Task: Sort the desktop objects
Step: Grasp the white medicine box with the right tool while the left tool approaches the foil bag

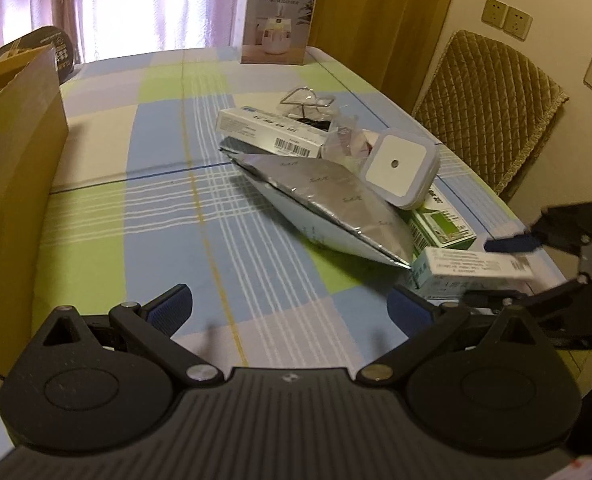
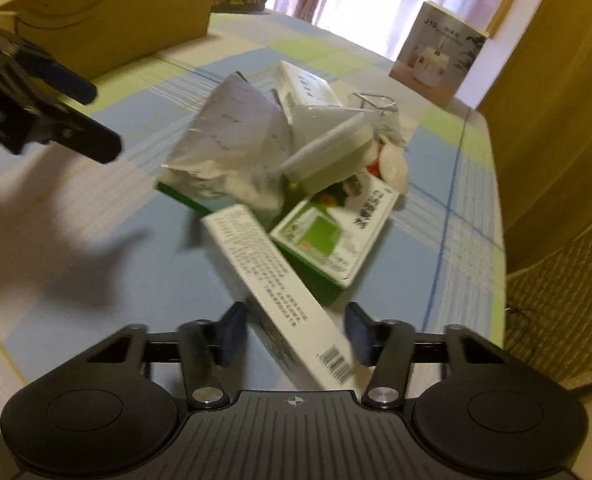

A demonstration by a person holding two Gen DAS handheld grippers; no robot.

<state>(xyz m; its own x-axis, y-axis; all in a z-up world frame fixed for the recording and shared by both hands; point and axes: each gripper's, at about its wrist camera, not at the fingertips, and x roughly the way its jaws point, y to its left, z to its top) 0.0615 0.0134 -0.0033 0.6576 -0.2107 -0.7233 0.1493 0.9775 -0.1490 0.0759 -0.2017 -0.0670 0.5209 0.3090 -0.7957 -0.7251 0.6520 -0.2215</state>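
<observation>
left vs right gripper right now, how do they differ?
Left gripper is open wide with nothing between its fingers; right gripper has a white box between its fingers, which are narrower set. Left hangs over bare tablecloth; right sits at the pile's near edge. Both have black bodies and blue pads.

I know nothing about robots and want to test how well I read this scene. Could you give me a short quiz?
1. True or false: the left gripper is gripping something.
2. What lies between the fingers of the right gripper? A) a white box B) a cup C) a spoon
3. What code is printed on the upright carton at the table's far edge?

Key: 1 false, it is open and empty; 2 A; 3 J10.
</observation>
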